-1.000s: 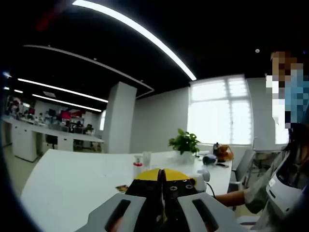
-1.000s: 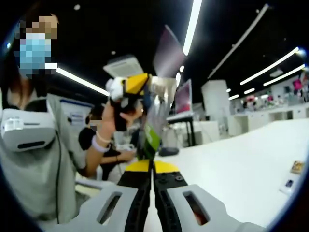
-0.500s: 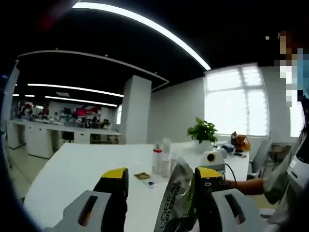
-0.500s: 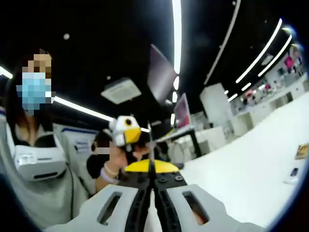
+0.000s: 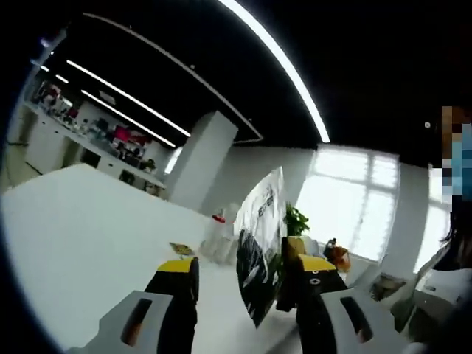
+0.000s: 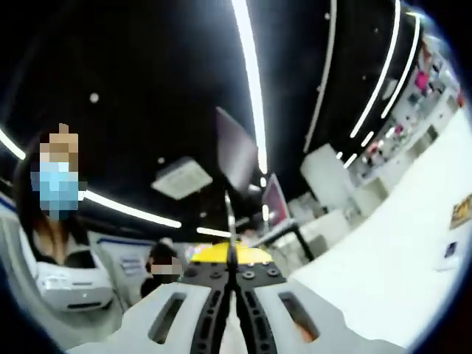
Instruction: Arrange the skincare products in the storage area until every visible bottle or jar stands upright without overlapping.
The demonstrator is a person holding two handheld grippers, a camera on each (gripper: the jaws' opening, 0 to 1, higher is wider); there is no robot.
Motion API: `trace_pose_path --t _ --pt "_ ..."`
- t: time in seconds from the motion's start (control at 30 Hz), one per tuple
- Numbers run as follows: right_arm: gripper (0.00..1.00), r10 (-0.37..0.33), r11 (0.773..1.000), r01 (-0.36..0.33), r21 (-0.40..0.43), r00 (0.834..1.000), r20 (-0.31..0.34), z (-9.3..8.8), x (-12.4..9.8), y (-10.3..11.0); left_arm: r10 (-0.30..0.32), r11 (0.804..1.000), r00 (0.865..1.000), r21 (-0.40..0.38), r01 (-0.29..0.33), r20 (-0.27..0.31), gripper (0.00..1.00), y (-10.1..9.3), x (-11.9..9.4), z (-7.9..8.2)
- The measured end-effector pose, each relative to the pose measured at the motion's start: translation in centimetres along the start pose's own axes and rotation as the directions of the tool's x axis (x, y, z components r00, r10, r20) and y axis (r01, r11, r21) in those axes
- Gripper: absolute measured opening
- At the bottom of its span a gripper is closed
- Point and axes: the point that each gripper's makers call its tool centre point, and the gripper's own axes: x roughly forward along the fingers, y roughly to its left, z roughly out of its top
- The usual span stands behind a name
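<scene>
Sachet (image 5: pixel 259 254) is pinched edge-on by right tongs (image 6: pixel 230 259); left tongs (image 5: pixel 240 276) gape, so it could slip onto the surface (image 5: pixel 81 221).

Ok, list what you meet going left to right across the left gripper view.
White table → small packet lying on it → bottles → silver sachet → green plant → person at the edge.

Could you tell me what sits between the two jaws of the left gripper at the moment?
In the left gripper view, a flat printed sachet stands between the open jaws of the left gripper, close against the right-hand jaw. Whether it touches that jaw is unclear.
</scene>
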Motion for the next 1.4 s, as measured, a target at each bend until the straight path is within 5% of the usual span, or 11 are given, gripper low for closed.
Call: trace_pose_path --t 0.2,0.33,0.37,0.53,0.8,1.1,1.2,1.4 --pt "0.00 0.028 0.996 -0.034 0.083 0.998 0.065 0.7 -0.2 0.1 -0.102 0.994 0.992 -0.050 0.098 -0.077 0.36 -1.5 1.3 -3.3" --pt "0.00 0.027 0.994 -0.034 0.107 0.998 0.065 0.5 -0.3 -0.1 -0.218 0.975 0.971 -0.069 0.212 -0.097 0.05 -3.5 1.5 -4.2" --pt "0.00 0.026 0.993 -0.033 0.110 0.997 0.069 0.5 -0.3 0.0 -0.206 0.978 0.975 -0.046 0.202 -0.086 0.03 -3.3 1.6 -4.1" --pt "0.00 0.029 0.995 -0.036 0.088 0.997 0.075 0.8 -0.3 0.2 -0.198 0.979 0.978 -0.057 0.194 -0.074 0.01 -3.2 1.3 -3.0" --pt "0.00 0.006 0.999 -0.007 0.035 0.999 0.043 1.0 -0.3 -0.6 -0.196 0.976 0.979 -0.090 0.200 0.050 0.00 -3.3 0.2 0.9" --pt "0.04 -0.022 0.998 0.016 -0.056 0.995 -0.101 -2.4 0.6 -0.2 -0.160 0.971 0.982 -0.163 0.175 0.099 0.00 -2.4 -0.1 1.7" --pt "0.05 -0.013 0.999 0.007 -0.046 0.992 -0.125 -3.1 0.8 -0.1 -0.183 0.966 0.980 -0.171 0.195 0.081 0.00 -2.9 0.3 1.1" --pt "0.01 0.002 0.992 0.014 0.126 0.991 -0.131 -2.9 0.2 -0.4 -0.167 0.968 0.981 -0.173 0.182 0.100 0.01 -2.8 0.7 0.6"
